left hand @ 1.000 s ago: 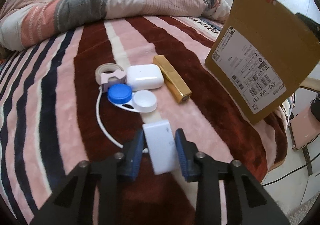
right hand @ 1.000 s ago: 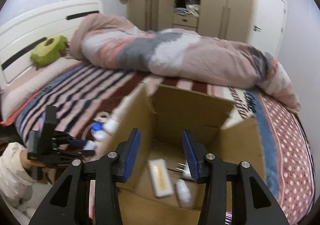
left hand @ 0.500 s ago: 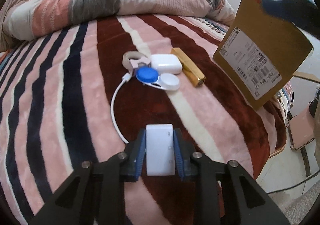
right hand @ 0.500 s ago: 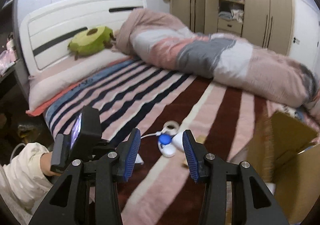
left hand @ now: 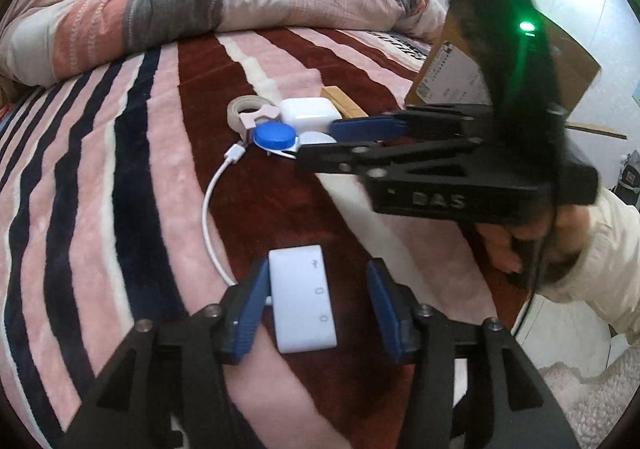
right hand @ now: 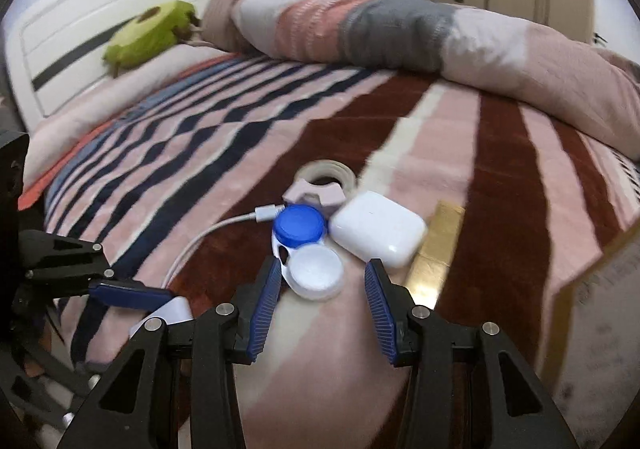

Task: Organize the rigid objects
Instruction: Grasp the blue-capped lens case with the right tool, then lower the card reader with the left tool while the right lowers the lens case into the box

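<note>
Now my right gripper (right hand: pixel 320 305) has its fingers wide open and empty, just before the hard, light lens case (right hand: pixel 306 247) on the bed (right hand: pixel 504 177); I'd pinch its sides.

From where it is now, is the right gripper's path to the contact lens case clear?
Probably yes. The right gripper has its tongs open, with the contact lens case lying just ahead between them. Nothing lies across it; the white earbud case touches its far side only.
</note>
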`<state>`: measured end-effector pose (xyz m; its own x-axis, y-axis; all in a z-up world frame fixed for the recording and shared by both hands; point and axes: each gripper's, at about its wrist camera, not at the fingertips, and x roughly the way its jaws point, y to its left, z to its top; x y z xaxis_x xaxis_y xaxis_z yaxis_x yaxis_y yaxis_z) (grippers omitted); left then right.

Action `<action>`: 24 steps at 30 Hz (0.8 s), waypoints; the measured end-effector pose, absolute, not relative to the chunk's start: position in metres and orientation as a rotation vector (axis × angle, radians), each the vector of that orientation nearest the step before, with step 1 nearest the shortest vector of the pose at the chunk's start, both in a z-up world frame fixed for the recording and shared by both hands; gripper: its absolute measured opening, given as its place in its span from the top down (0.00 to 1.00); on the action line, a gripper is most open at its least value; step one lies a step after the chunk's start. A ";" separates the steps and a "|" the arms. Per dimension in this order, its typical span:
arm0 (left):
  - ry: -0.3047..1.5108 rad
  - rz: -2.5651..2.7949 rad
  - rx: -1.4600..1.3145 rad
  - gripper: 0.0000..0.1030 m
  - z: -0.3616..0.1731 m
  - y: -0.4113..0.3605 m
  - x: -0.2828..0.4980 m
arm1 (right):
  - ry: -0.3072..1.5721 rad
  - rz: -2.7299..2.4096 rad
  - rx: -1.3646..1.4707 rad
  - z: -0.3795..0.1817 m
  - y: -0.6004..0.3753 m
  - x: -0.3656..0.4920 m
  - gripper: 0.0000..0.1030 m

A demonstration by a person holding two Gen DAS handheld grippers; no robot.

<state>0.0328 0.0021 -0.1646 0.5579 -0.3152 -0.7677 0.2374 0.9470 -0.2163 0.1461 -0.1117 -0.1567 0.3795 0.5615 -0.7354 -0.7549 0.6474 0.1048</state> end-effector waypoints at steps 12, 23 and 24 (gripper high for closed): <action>0.928 -0.270 -0.112 0.74 -0.168 0.013 0.028 | 0.818 0.862 -0.390 -0.165 -0.077 0.140 0.73; 0.929 -0.243 -0.073 0.75 -0.169 0.005 0.025 | 0.587 0.912 -0.263 -0.029 -0.136 0.069 0.73; 0.928 -0.239 -0.068 0.75 -0.170 0.004 0.026 | 0.561 0.900 -0.258 -0.012 -0.145 0.064 0.73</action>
<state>0.0256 0.0043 -0.1700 0.5753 -0.2327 -0.7841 0.1743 0.9715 -0.1604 0.0636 -0.1453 -0.0120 0.4910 0.6665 -0.5609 -0.7973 0.6033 0.0190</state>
